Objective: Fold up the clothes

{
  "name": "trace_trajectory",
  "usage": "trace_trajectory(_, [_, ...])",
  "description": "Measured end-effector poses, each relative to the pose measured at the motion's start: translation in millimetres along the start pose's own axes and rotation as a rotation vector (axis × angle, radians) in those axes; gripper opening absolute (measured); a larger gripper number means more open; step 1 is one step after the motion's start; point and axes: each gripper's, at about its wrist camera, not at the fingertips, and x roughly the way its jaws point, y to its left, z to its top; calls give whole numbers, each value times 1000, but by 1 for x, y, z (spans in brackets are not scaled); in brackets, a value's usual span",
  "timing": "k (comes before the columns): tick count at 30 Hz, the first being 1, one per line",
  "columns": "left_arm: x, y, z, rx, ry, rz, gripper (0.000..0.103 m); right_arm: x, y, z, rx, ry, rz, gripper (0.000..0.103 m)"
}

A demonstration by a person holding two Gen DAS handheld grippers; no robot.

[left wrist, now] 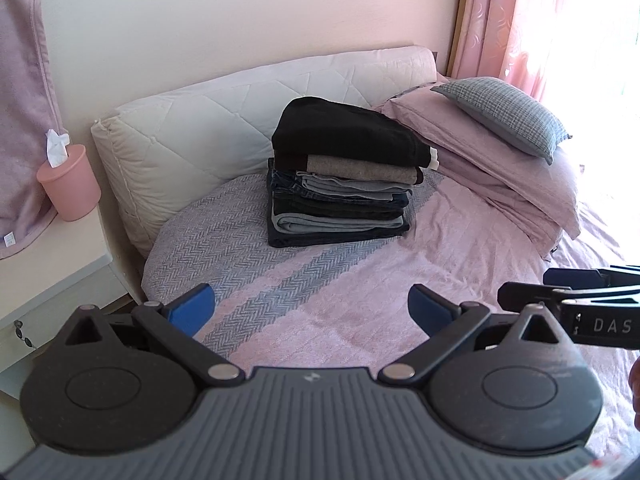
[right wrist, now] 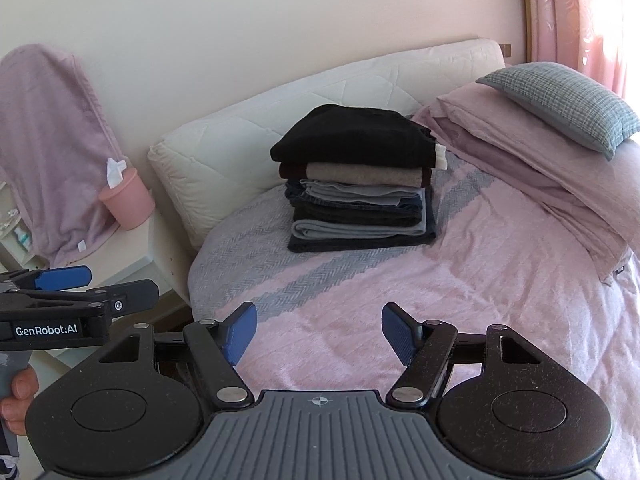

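A stack of folded clothes (left wrist: 344,176) (right wrist: 360,184) stands on the bed near the headboard, a black garment on top, then brown, grey and denim layers. My left gripper (left wrist: 310,308) is open above the pink and grey bedspread (left wrist: 360,280), well short of the stack, with nothing between its blue pads. My right gripper (right wrist: 319,330) is open too, over the pink bedspread (right wrist: 480,300), also empty. Each gripper shows at the edge of the other's view: the right gripper (left wrist: 520,292) and the left gripper (right wrist: 120,284).
A cream quilted headboard cushion (left wrist: 200,132) runs behind the stack. A grey checked pillow (left wrist: 508,116) lies on folded pink bedding (left wrist: 500,168) at right. A pink tissue holder (left wrist: 70,184) sits on a white nightstand (left wrist: 52,284) at left, with a pink towel (left wrist: 20,120) hanging. A hand (right wrist: 18,400) holds the left gripper.
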Motion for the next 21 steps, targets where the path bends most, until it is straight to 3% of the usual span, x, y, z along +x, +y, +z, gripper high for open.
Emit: trace_trajectory(21, [9, 3, 0, 4, 20, 0, 101, 7, 1, 4, 6, 1, 0, 66])
